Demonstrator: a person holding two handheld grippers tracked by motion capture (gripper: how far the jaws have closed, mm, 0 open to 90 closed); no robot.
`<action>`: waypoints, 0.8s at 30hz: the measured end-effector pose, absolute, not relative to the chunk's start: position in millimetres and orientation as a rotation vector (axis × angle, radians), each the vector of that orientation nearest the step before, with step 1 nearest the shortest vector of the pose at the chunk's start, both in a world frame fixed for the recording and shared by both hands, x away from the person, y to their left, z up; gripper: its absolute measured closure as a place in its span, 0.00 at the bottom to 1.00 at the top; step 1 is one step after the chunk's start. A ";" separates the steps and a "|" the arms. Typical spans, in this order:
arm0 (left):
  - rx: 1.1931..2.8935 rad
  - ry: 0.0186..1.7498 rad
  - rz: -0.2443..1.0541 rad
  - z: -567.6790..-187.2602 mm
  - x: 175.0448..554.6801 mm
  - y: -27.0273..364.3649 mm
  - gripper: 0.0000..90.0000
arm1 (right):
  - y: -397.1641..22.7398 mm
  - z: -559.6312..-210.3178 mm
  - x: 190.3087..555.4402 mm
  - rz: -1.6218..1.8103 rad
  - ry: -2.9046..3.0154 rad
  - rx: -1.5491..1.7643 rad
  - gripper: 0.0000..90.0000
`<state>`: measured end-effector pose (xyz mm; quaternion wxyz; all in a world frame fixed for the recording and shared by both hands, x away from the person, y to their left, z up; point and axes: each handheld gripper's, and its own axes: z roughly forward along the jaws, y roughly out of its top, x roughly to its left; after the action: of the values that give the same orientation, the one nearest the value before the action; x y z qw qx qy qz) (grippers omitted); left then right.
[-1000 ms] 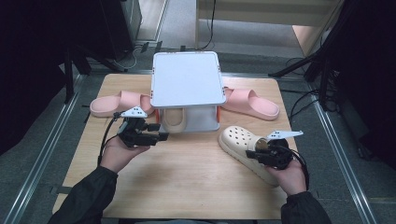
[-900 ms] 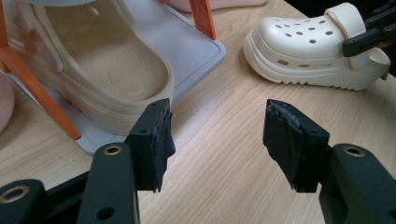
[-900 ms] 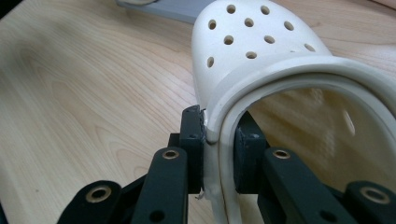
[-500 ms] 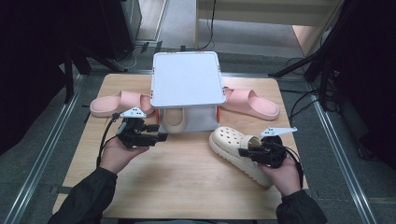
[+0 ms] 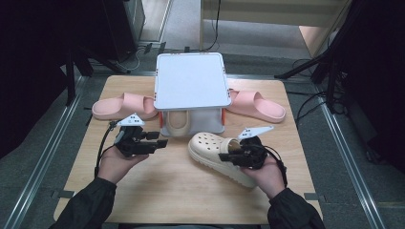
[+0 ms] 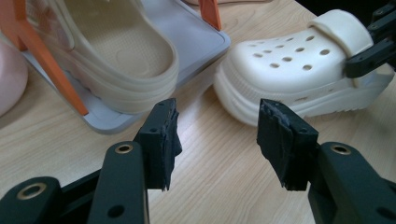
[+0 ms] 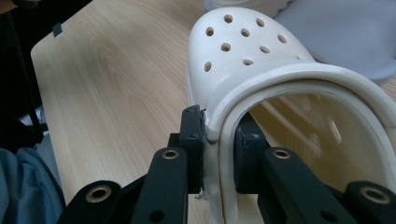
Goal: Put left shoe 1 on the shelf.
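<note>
One cream perforated foam clog (image 5: 217, 155) held at its heel rim, long axis diagonal on the wooden table (image 5: 162, 191).

High view: toe toward the white two-tier shoe rack (image 5: 190, 81); right gripper (image 5: 232, 156) clamps it. Left gripper view: left gripper (image 6: 217, 133) has just been closing, nothing between its parted jaws. Right gripper view: toe points away.

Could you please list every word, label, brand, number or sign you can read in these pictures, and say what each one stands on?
There is no readable text in any view.
Cream clog held by the right gripper: holes, no lettering or logo legible.
Pink slippers: plain.
White rack top: blank.
Left gripper: no markings on its pads.
</note>
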<state>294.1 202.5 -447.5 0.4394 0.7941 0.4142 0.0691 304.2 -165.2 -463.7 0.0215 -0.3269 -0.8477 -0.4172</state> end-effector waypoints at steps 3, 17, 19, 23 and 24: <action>1.970 1.037 0.165 -449.2 291.8 201.7 0.54 | -152.1 -467.2 307.9 -1.273 -2.639 -0.978 0.87; 2.005 1.026 0.093 -454.9 291.2 193.4 0.69 | -127.5 -481.2 301.1 -1.233 -2.686 -0.881 0.80; 2.004 1.018 0.085 -455.0 291.0 193.4 0.74 | -131.3 -478.1 300.6 -1.258 -2.675 -0.884 0.78; 2.011 1.004 0.068 -456.2 291.4 191.5 0.80 | -149.4 -468.0 297.7 -1.345 -2.622 -0.923 0.78; 2.012 1.002 0.063 -457.2 291.6 190.0 0.81 | -155.2 -464.8 296.6 -1.381 -2.612 -0.933 0.81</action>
<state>291.6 190.0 -457.2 0.4316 0.8071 0.4020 0.0253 296.6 -155.2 -464.8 0.0215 -0.3011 -0.8428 -0.4456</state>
